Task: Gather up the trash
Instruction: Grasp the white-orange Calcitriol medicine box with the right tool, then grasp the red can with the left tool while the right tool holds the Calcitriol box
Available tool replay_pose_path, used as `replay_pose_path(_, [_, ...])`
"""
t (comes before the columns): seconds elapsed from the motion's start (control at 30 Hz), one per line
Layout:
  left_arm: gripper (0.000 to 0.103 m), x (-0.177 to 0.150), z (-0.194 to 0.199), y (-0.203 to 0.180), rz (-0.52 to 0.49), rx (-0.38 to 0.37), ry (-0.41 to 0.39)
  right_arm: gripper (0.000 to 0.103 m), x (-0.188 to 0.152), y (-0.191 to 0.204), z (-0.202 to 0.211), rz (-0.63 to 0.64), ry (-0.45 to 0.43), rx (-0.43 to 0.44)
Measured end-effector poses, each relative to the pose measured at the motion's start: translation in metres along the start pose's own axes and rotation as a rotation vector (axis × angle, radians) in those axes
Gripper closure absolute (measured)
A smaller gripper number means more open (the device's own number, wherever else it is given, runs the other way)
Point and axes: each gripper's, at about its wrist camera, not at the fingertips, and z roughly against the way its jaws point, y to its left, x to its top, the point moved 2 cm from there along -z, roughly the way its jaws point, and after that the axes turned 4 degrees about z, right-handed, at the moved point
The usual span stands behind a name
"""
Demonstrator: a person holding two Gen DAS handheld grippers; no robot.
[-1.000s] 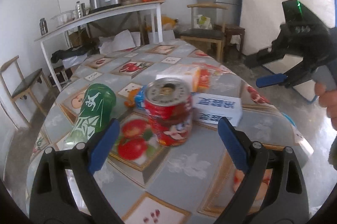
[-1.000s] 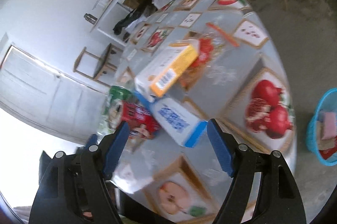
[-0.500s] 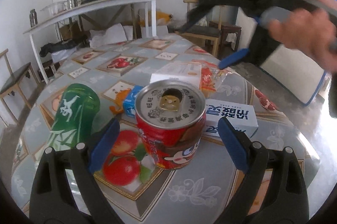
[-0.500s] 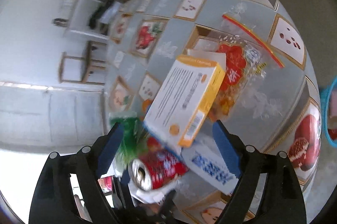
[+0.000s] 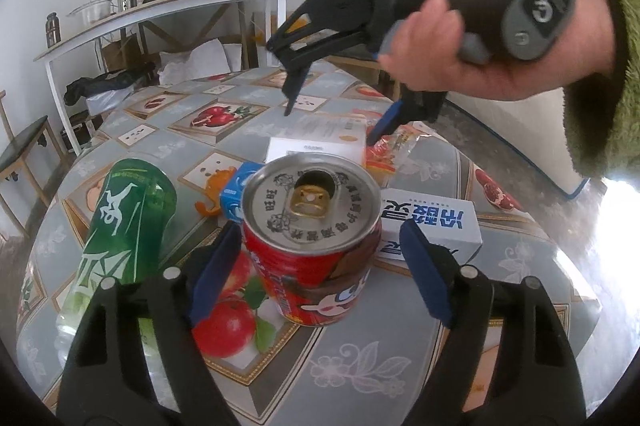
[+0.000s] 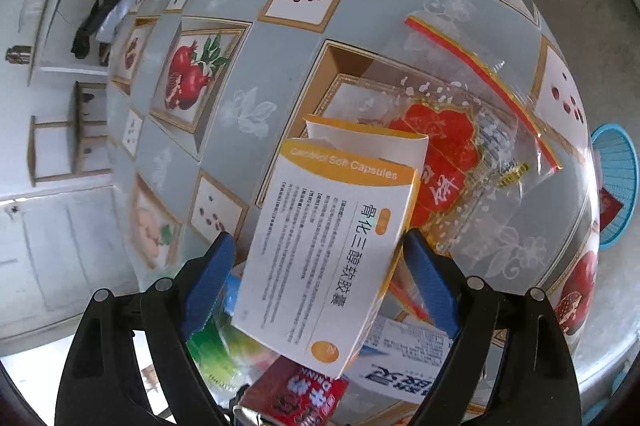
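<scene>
A red drink can (image 5: 312, 242) stands upright on the table, its open top facing me. My left gripper (image 5: 316, 278) is open, one blue pad on each side of the can, not touching. A green bottle (image 5: 120, 226) lies on its side to the left. My right gripper (image 6: 316, 282) is open, its pads flanking a white and orange capsule box (image 6: 336, 242) from above. It also shows in the left wrist view (image 5: 332, 122), hovering over that box (image 5: 320, 138). A red snack bag (image 6: 460, 162) lies beside the box.
A white and blue box (image 5: 428, 222) lies right of the can, a small blue carton (image 5: 236, 186) and orange peel (image 5: 216, 190) behind it. The round table (image 5: 160, 130) has a fruit-pattern cloth. A blue basket (image 6: 616, 186) with trash stands on the floor.
My left gripper has come closer to the red can, which now sits between its pads. My right gripper has swung over the table and down onto the capsule box.
</scene>
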Motion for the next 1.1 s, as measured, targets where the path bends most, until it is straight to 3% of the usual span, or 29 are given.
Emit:
replay_pose_path(0.2, [0.029,-0.002,0.002,-0.004,-0.007,-0.001,-0.002,0.018,0.006,0.009,-0.015,-0.014,-0.001,-0.061])
replay_pose_path(0.43, [0.029,-0.003,0.003,-0.004,-0.008,-0.002,-0.004,0.018,0.009,0.007,-0.025,-0.028,0.021,-0.069])
replay_pose_path(0.83, [0.029,-0.009,0.011,-0.005,-0.009,-0.006,-0.009,0.025,-0.012,-0.004,0.015,0.070,-0.032,0.109])
replay_pose_path(1.1, [0.028,-0.013,0.017,-0.002,-0.003,0.012,-0.015,0.026,-0.046,-0.044,0.085,0.108,-0.201,0.252])
